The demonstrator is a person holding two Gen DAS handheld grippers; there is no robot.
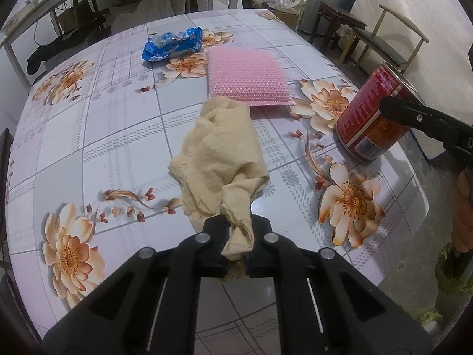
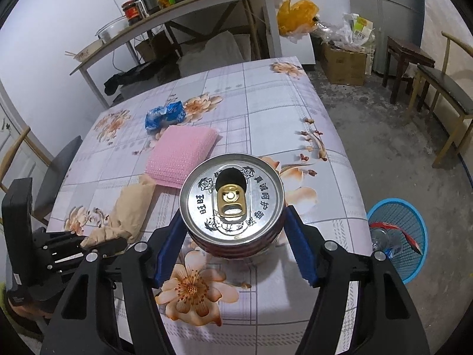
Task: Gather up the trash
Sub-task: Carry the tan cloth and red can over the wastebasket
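My left gripper (image 1: 236,230) is shut on the near end of a crumpled beige tissue (image 1: 218,159) that lies on the floral table; the tissue also shows in the right wrist view (image 2: 130,207). My right gripper (image 2: 233,230) is closed around a red can (image 2: 232,198) with an opened silver top, its blue pads against both sides. The can tilts at the table's right edge in the left wrist view (image 1: 375,112). A crumpled blue wrapper (image 1: 171,44) and a pink bubble-wrap pad (image 1: 245,77) lie farther back.
A blue mesh bin (image 2: 399,233) with some trash in it stands on the floor right of the table (image 2: 266,112). Chairs (image 2: 446,94) and a stool stand at the right, a shelf (image 2: 177,14) and boxes behind.
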